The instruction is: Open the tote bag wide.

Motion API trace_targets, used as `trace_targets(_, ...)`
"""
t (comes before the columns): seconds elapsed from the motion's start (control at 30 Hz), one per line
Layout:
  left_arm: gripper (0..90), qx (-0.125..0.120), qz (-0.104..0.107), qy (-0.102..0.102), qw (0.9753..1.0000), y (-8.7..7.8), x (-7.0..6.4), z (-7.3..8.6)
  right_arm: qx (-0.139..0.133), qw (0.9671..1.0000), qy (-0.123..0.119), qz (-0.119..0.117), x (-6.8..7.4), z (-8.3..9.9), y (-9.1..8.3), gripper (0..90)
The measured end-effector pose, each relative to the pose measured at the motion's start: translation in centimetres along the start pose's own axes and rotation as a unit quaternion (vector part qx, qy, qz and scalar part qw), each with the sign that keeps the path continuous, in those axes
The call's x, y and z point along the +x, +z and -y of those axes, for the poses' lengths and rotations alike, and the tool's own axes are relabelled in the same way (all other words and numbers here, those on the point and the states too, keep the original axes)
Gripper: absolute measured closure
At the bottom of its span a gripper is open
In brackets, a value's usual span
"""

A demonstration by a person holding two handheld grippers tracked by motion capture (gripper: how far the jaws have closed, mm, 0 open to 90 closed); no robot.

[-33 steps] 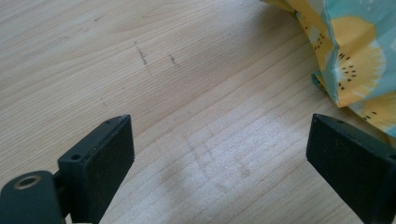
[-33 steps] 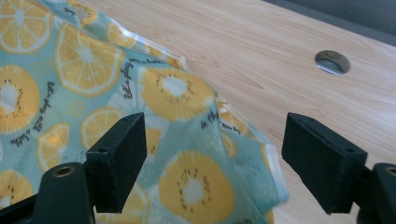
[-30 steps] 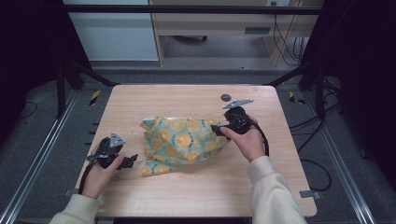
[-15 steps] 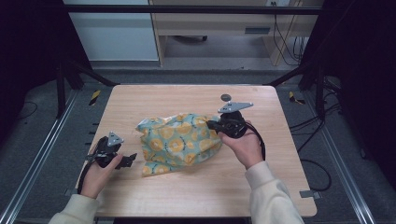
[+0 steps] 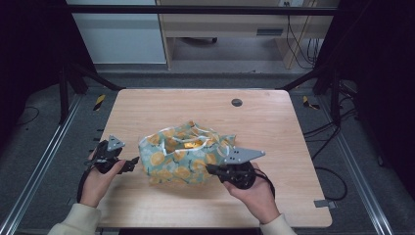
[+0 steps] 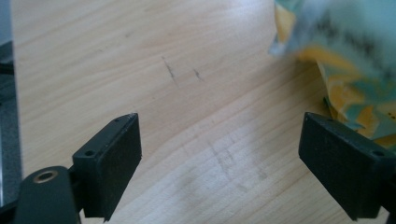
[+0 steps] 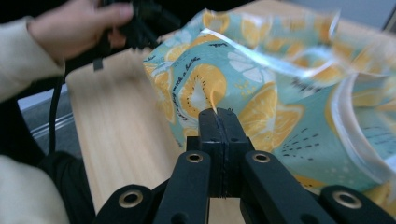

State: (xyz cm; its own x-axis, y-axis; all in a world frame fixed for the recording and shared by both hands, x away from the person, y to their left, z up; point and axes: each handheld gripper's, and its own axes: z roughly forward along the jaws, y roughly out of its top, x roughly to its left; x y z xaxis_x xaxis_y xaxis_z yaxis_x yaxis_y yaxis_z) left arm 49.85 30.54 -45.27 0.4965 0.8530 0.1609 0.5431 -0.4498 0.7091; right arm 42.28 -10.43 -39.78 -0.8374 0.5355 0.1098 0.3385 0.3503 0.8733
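Note:
A teal bag point(image 5: 181, 159) printed with orange slices lies bunched up at the middle of the wooden table point(image 5: 274, 127), its white handles on top. My right gripper point(image 5: 211, 170) is at the bag's near right corner, shut on a fold of the fabric; in the right gripper view the jaws point(image 7: 219, 114) pinch the bag point(image 7: 289, 88) tightly. My left gripper point(image 5: 133, 163) rests just left of the bag, open. In the left gripper view its jaws point(image 6: 219, 135) stand wide apart over bare wood, with the bag point(image 6: 355, 65) at the upper right.
A small dark round disc point(image 5: 237, 102) sits on the far part of the table. The person's other hand point(image 7: 70, 23) holds the left gripper at the top left of the right gripper view. Cables trail off the table's right side.
My right gripper has swung from the bag's far right corner toward the near edge, dragging the fabric with it, and the bag has bunched up. The left gripper has barely moved.

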Motion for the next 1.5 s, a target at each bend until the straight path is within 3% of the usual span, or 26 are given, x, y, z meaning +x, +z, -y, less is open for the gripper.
trace_targets(0.17,17.4,-0.018,0.004,-0.003,0.9998,-1.1,0.5,-0.8,0.029,0.9995,0.008,-0.011,0.1,2.1,1.7,90.0)
trace_targets(0.57,20.8,-0.054,0.026,0.046,0.9971,-3.5,-1.0,-4.6,0.042,0.9988,0.025,0.004,-0.7,3.3,2.1,90.0)
trace_targets(0.6,22.2,-0.051,0.038,0.061,0.9961,-3.4,-1.4,-5.6,0.044,0.9987,0.027,0.004,-0.7,3.3,2.2,89.9)
trace_targets(0.83,26.8,-0.022,0.068,0.1,0.9924,-1.7,-2.7,-9.4,0.05,0.9983,0.029,0.004,-0.8,3.7,2.4,88.8)
trace_targets(0.93,29.0,0.0,0.076,0.125,0.9893,-0.4,-3.7,-10.4,0.053,0.9981,0.03,0.004,-0.9,3.9,2.5,88.7)
trace_targets(1.1,33.5,0.031,0.087,0.14,0.9859,1.7,-4.8,-11.0,0.057,0.998,0.028,0.004,-0.8,4.0,2.6,88.7)
trace_targets(1.13,36.9,0.047,0.091,0.15,0.9833,2.5,-5.1,-11.2,0.058,0.9979,0.029,0.004,-0.8,4.1,2.6,88.7)
trace_targets(1.17,37.8,0.051,0.093,0.151,0.9829,2.8,-5.3,-11.3,0.058,0.9979,0.03,0.004,-0.8,4.1,2.6,88.7)
trace_targets(1.3,55.8,0.06,0.093,0.15,0.9825,3.5,-5.6,-11.4,0.058,0.9978,0.031,0.005,-0.9,4.2,2.5,89.1)
trace_targets(1.37,64.3,0.075,0.097,0.155,0.9803,4.0,-5.7,-11.4,0.057,0.9978,0.032,0.007,-1.0,4.3,2.5,89.4)
trace_targets(1.5,79.3,0.071,0.101,0.155,0.9802,3.9,-5.9,-11.5,0.056,0.9978,0.034,0.01,-1.0,4.3,2.4,89.5)
